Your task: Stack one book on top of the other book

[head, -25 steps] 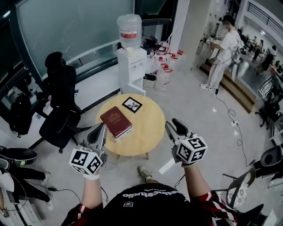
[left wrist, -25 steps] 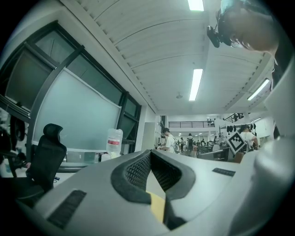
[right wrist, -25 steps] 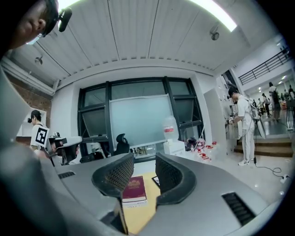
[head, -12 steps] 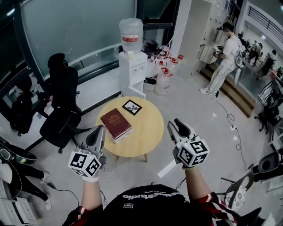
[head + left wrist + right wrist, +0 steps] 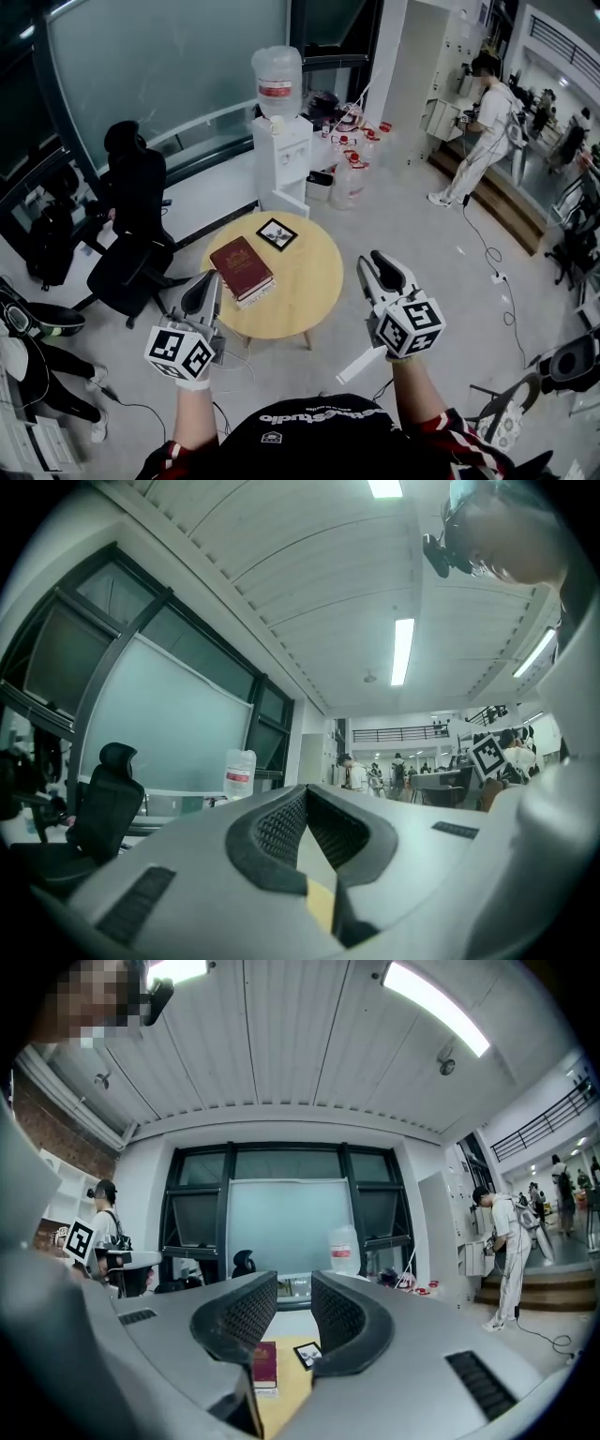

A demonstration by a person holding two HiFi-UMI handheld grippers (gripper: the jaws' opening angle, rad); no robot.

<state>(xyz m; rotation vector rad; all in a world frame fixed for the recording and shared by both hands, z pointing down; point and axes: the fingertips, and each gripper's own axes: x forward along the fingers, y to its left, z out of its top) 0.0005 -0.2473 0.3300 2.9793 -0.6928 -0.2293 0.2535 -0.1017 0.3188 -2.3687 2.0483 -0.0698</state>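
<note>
A dark red book (image 5: 240, 267) lies flat on top of a second book (image 5: 253, 296) on the left part of the round wooden table (image 5: 305, 300). Through the right gripper view the red book (image 5: 264, 1365) shows far off between the jaws. My left gripper (image 5: 208, 289) hovers off the table's near left edge, well short of the books, its jaws together and empty (image 5: 305, 789). Off the near right edge my right gripper (image 5: 380, 272) also holds nothing. Its jaws (image 5: 294, 1283) are closing, with a narrow gap still between them.
A small black-framed picture (image 5: 277, 233) lies on the table's far side. Beyond the table stand a water dispenser (image 5: 279, 141) and several water jugs (image 5: 349, 169). A black office chair (image 5: 131, 234) is at the left. A person in white (image 5: 487, 122) stands far right, and cables run across the floor.
Both grippers have lifted and drawn back slightly from the table. The right jaws have narrowed. The stacked books and the picture have stayed put.
</note>
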